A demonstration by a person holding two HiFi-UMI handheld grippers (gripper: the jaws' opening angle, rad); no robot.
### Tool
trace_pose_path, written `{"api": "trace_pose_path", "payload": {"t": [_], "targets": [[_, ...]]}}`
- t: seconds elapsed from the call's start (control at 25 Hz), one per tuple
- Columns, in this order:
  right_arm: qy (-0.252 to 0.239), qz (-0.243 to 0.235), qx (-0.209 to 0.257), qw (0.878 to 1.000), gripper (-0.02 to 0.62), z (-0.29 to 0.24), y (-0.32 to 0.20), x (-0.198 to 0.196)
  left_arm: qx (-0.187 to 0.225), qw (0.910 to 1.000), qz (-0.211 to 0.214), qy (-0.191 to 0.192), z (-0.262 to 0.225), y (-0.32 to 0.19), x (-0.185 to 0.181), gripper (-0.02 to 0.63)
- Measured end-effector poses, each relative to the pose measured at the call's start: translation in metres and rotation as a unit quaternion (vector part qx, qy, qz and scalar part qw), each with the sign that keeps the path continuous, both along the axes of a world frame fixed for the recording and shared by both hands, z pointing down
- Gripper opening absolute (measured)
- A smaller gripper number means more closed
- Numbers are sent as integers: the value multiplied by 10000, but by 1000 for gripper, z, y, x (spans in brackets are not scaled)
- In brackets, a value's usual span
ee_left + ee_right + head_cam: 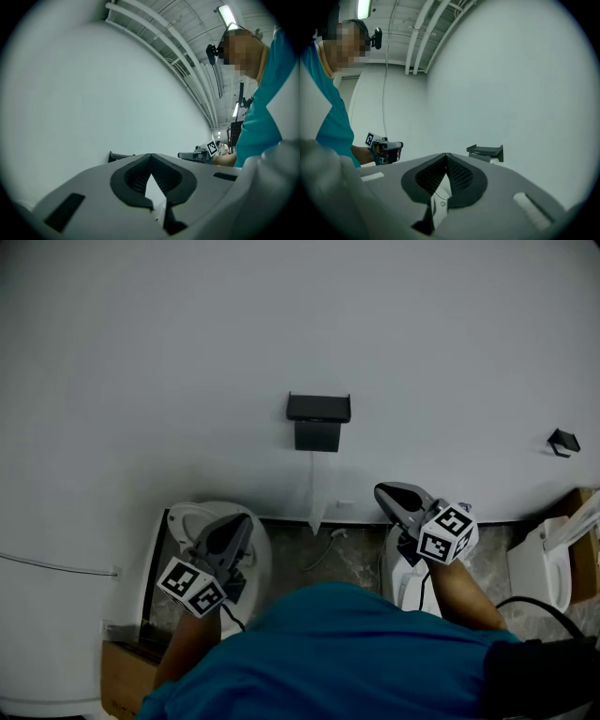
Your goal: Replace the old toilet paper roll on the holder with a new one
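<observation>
Closest in, a teal shirt [328, 652] and two forearms, each carrying a gripper low and level, pointed at the wall [187, 352]. Below the holder [319, 410] and to its left, the left gripper [242, 521], jaws pressed together with nothing between them. Below the holder and to its right, the right gripper [382, 491], likewise closed on nothing. Probably kept shut and empty for the approach: both well short of the holder, one to each side, as if to meet it from both ends. Beneath the left gripper a white toilet [178, 517], another beneath the right, grey floor [361, 554] between them. Farther off, on the plain wall, the black holder itself: a small shelf over a dark block, mounted within easy reach of the toilets. Old roll not clearly made out on it, only a pale strip [314, 498] hanging beneath, paper or pipe unclear. No new roll in sight in any view. Task judged barely begun.
</observation>
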State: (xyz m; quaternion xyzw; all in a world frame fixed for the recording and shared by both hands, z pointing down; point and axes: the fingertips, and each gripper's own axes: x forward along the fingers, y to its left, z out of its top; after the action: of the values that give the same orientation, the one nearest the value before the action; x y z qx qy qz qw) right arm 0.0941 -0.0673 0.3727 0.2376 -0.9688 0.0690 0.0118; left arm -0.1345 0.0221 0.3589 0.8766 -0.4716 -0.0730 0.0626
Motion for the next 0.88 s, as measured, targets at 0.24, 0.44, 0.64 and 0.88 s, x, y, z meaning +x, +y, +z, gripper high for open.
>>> {"api": "trace_pose_path", "payload": {"t": [0.24, 0.44, 0.64, 0.88], "targets": [[-1, -273, 13, 9996, 3, 1, -48, 33, -43, 9999, -123, -102, -3, -43, 50, 9], [-48, -286, -122, 9995, 3, 11, -77, 41, -133, 9999, -72, -74, 7, -73, 60, 9], [-3, -126, -257, 9996, 3, 22, -108, 29, -231, 9996, 104, -87, 13, -109, 48, 9], [55, 303, -255, 9992, 3, 20, -146, -13, -156, 9983, 560, -36, 18, -167, -2, 9]]}}
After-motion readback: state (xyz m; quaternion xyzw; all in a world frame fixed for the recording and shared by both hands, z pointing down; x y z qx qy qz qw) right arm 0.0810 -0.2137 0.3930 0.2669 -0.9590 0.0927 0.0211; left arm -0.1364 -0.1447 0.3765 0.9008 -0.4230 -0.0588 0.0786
